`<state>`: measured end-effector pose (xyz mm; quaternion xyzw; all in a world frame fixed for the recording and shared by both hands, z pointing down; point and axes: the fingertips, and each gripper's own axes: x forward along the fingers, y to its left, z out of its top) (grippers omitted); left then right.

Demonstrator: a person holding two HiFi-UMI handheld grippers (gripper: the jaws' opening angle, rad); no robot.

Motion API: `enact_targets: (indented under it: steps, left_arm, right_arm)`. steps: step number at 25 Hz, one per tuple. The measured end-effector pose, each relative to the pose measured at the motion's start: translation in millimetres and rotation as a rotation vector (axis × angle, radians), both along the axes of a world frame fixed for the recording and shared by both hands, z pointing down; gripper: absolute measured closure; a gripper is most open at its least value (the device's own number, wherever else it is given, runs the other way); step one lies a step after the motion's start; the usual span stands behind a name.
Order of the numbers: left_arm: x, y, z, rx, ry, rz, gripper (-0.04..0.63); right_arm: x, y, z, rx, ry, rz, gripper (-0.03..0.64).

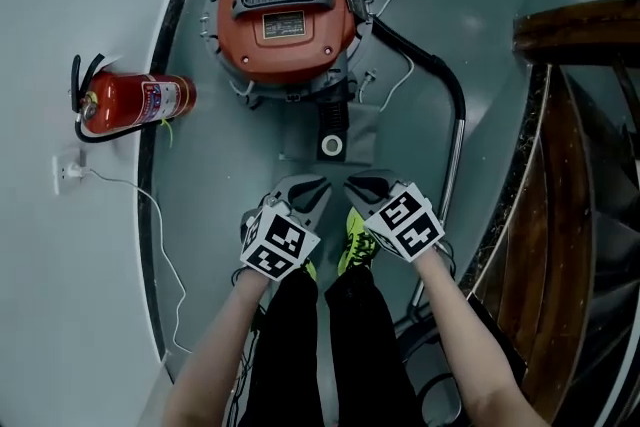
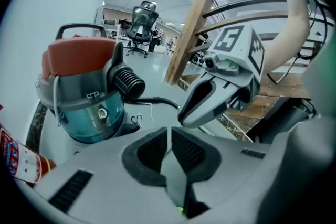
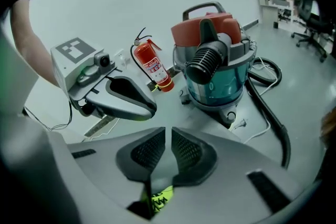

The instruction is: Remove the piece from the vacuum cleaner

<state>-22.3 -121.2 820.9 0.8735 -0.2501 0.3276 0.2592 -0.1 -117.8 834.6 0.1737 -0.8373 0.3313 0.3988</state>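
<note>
The vacuum cleaner (image 1: 285, 10) has a red lid over a teal drum and stands on the grey floor ahead of me. A black ribbed piece (image 1: 333, 125) with a pale round opening sticks out of its near side toward me. It shows as a ribbed stub (image 2: 128, 83) in the left gripper view and faces the camera (image 3: 205, 63) in the right gripper view. My left gripper (image 1: 320, 185) and right gripper (image 1: 352, 181) hover side by side just short of that piece. Both are shut, with nothing between the jaws (image 2: 169, 131) (image 3: 168, 131).
A red fire extinguisher (image 1: 135, 102) lies on the floor to the left, near a wall socket (image 1: 68, 170) with a white cable. A black hose (image 1: 440, 75) and metal wand (image 1: 455, 155) curve round the right. Wooden stairs (image 1: 575, 35) stand at far right. The person's green shoes (image 1: 355, 240) are below the grippers.
</note>
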Motion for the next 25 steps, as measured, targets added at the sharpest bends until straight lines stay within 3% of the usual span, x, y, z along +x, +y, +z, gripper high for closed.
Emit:
enact_targets:
  steps: [7,17,25]
  left_arm:
    - [6.0,22.9,-38.6,-0.04,0.022,0.049,0.575]
    - [-9.8,22.5,-103.9,-0.044,0.007,-0.037,0.578]
    - [-25.3,17.5,-173.7,-0.043,0.046,-0.154,0.578]
  right_arm:
    - [2.6,14.9,-43.3,-0.009,0.005,0.005,0.577]
    - [8.7,27.1,-118.1,-0.037,-0.042,0.069,0.578]
    - [11.5,32.1,-179.0,-0.025,-0.053,0.061,0.578]
